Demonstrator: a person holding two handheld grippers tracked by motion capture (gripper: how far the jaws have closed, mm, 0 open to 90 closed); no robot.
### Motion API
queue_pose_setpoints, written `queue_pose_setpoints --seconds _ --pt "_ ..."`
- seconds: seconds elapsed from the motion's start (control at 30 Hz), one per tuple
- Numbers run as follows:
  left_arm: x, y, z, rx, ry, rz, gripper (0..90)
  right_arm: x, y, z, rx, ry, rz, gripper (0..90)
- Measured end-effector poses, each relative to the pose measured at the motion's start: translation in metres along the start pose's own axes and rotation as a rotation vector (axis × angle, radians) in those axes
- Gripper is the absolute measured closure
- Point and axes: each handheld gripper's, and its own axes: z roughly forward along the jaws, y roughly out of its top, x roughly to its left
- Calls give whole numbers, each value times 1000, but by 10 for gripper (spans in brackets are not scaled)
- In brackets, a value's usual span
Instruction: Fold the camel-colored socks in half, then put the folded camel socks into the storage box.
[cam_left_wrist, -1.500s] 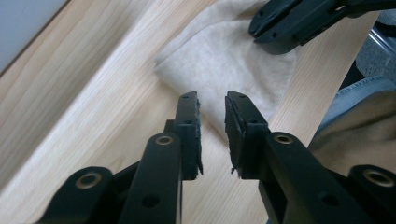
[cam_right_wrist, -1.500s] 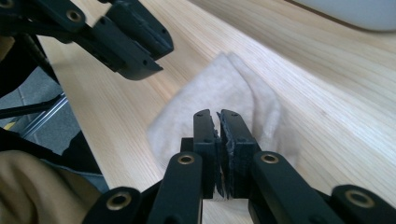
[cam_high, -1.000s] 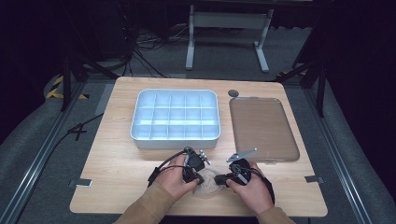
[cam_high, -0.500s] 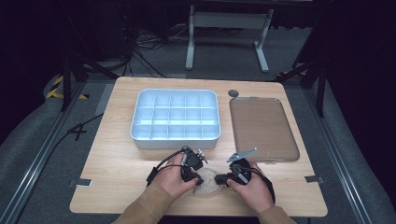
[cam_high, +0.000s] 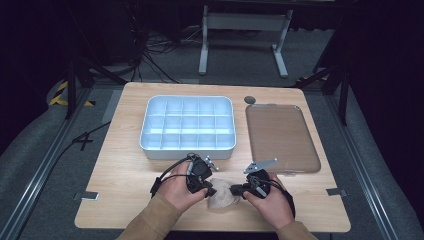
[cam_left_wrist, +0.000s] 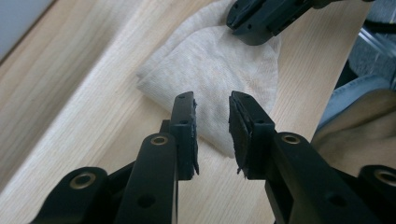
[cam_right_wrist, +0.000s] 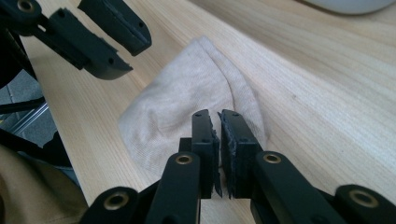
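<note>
A folded beige cloth (cam_high: 223, 196) lies on the wooden table (cam_high: 125, 175) near its front edge, between the person's two hands. My left gripper (cam_left_wrist: 212, 105) hovers just over the cloth's (cam_left_wrist: 219, 70) near edge. Its jaws have just been opening; they stand apart, with nothing pressed between the pads. My right gripper (cam_right_wrist: 219, 116) is shut on the opposite edge of the cloth (cam_right_wrist: 177, 102), with only a thin slit between its jaws. The right gripper (cam_left_wrist: 254, 21) also appears at the top of the left gripper view, and the left gripper (cam_right_wrist: 116, 42) at the upper left of the right gripper view.
A white tray (cam_high: 187, 147) with several empty compartments stands behind the hands at mid-table. A flat brown tray (cam_high: 282, 137) lies to its right, with a small grey disc (cam_high: 250, 100) behind it. The table's front edge is close behind the cloth.
The left hand has lifted a little and its gripper has let go of the cloth. The right hand has stayed in place.
</note>
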Motion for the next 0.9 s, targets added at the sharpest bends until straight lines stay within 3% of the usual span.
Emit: queue_pose_setpoints --seconds 0.3,0.9 --pt "4 -6 -9 -3 26 -15 707 8 4 -3 -43 -12 -17 863" --pt "8 -11 -14 -1 48 -39 697 13 5 3 -36 9 -2 868"
